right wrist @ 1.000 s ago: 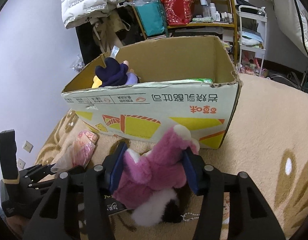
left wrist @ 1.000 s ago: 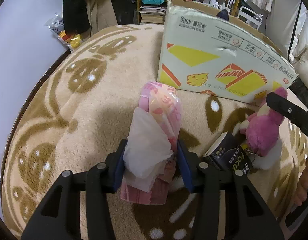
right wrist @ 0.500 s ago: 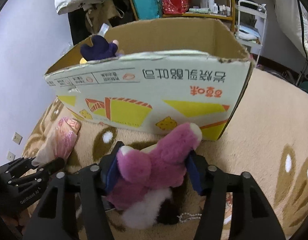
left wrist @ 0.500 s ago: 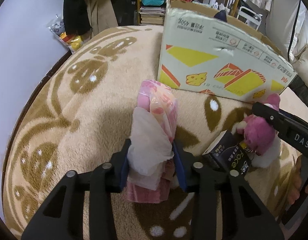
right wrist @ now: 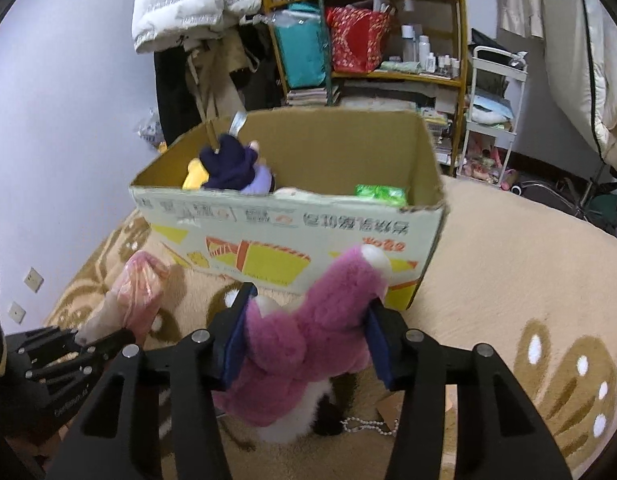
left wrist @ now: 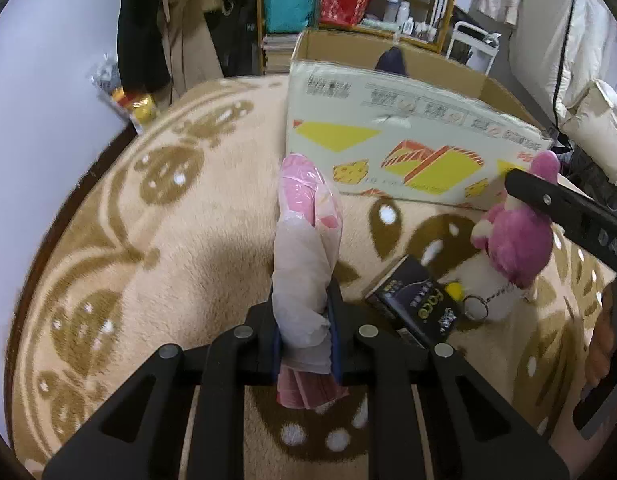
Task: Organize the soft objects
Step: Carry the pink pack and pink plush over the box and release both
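My left gripper [left wrist: 304, 336] is clamped on the pink plastic-wrapped bundle [left wrist: 308, 216], which sticks out ahead of my jaws. My right gripper [right wrist: 306, 346] is closing on the pink plush toy [right wrist: 308, 344], seemingly lifted just before the cardboard box [right wrist: 292, 232]

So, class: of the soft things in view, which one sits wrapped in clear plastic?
The pink bundle clamped in the left tongs; the pink plush toy in the right tongs is bare fur.
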`<state>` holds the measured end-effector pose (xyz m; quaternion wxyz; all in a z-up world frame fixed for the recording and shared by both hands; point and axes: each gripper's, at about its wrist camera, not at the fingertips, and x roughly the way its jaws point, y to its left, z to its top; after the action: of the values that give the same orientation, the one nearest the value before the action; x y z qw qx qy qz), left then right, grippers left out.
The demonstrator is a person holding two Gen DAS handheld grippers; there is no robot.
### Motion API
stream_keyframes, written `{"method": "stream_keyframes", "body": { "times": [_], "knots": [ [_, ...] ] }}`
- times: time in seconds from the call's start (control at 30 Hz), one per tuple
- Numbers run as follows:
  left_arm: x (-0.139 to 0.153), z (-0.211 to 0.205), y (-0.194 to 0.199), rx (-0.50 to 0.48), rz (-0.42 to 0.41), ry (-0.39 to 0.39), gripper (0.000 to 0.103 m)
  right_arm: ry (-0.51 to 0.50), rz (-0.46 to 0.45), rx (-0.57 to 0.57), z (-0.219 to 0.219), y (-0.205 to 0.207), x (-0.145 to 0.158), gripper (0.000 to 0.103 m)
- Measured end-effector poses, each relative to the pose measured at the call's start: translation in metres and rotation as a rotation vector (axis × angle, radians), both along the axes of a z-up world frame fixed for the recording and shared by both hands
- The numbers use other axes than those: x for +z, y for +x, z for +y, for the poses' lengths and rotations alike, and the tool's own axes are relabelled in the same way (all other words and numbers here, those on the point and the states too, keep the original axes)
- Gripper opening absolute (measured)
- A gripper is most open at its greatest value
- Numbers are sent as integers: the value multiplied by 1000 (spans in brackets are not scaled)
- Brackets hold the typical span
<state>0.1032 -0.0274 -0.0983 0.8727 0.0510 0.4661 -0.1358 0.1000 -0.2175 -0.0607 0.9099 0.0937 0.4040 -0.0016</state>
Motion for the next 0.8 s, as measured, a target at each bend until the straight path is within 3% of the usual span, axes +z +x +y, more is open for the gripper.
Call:
{"method": "stream_keyframes", "body": {
  "times": [0.43,0.8],
  "knots": [
    [47,-3,-28,11,-162,20,17,46,-151,-56,-19,-18,56,54],
    [85,-10,-11,13,-267,-9,17,68,-254,-68,-32,-1,99,55]
  ]
}}
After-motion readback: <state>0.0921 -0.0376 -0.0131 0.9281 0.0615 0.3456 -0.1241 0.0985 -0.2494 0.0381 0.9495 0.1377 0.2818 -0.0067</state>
